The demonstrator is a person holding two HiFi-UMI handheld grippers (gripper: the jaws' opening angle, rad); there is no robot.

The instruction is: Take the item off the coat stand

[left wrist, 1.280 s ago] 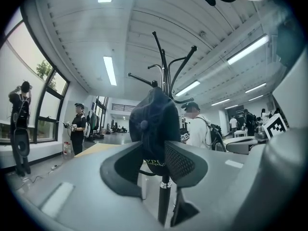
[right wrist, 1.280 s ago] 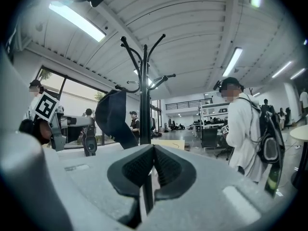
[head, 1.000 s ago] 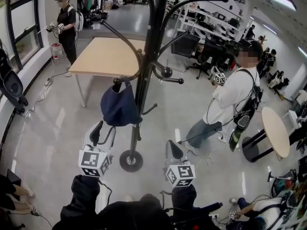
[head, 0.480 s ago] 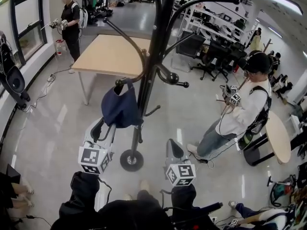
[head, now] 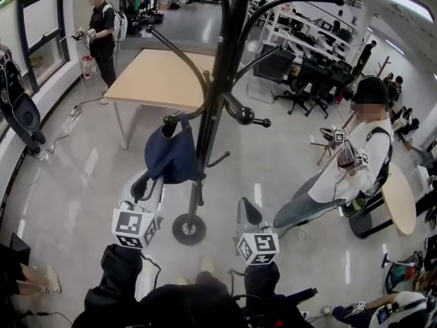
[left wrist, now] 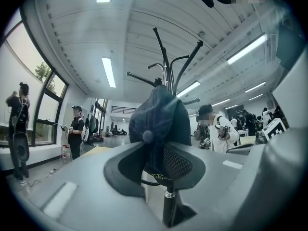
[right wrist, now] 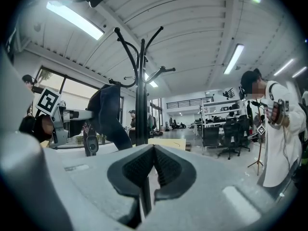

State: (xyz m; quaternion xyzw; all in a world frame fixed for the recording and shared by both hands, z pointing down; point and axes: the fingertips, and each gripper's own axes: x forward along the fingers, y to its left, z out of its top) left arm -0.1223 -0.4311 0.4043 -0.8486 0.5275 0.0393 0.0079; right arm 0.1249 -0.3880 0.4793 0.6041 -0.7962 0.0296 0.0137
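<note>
Navy cap hanging off a low hook on the black coat stand, and the left gripper is right on it: its jaws have just been closing, and in the left gripper view they're clamped on the cap's lower edge, fabric filling the gap. The move to make now, I'd say, is up first, then away. Raise the cap until it clears the knob at the hook's end before drawing back, because a straight tug could snag it or rock the stand. Keep the pull gentle; it's soft cloth and may slip out of a shallow bite. It looks like a dark blue baseball cap, slumped and creased, crown button showing, with faint lettering near the rim. The right gripper hangs level to the right of the stand's round base, jaws closed together on nothing.
</note>
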